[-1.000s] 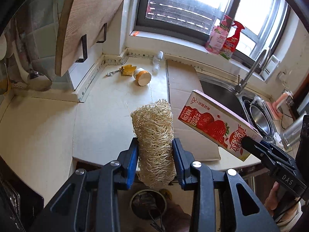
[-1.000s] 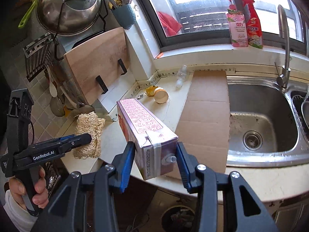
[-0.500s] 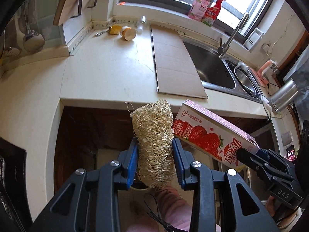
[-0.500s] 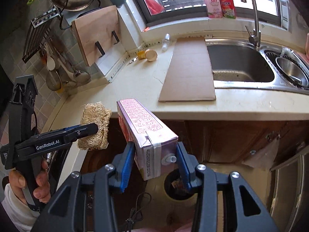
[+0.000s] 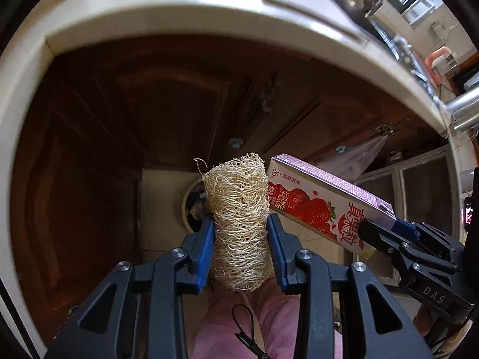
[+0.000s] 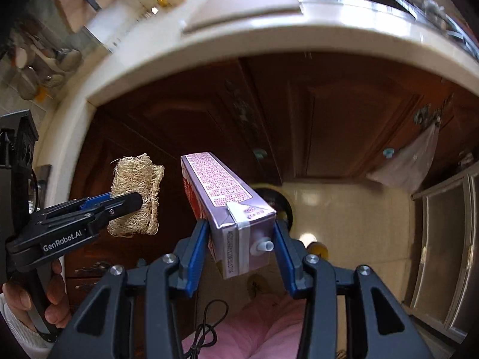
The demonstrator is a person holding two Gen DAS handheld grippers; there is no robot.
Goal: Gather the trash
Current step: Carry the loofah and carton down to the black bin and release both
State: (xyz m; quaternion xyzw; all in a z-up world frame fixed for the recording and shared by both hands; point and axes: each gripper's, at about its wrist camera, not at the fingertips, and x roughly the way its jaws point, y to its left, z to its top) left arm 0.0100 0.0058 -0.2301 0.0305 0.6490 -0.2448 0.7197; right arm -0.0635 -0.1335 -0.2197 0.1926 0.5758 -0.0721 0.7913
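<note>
Left wrist view: the dark wood cabinet [image 5: 167, 113] fills the frame under the pale counter [image 5: 185, 15], and on the floor below sits a round bin [image 5: 189, 206], its mouth mostly hidden behind the loofah [image 5: 238, 218]. The left gripper [image 5: 239, 245] pinches that loofah between its blue pads, long axis running straight out along the fingers and pointing steeply down. The right gripper [image 6: 241, 248] clamps a milk carton [image 6: 227, 206] at its capped end, its length also reaching forward and down. The bin lies beneath and just beyond both loads, partly behind the carton in the right view, so the drop likely turns on bringing each tip over its mouth; neither hand looks clearly nearer. The carton shows strawberries and Chinese lettering; "GenRobot.AI" marks the left gripper, "DAS" the right.
</note>
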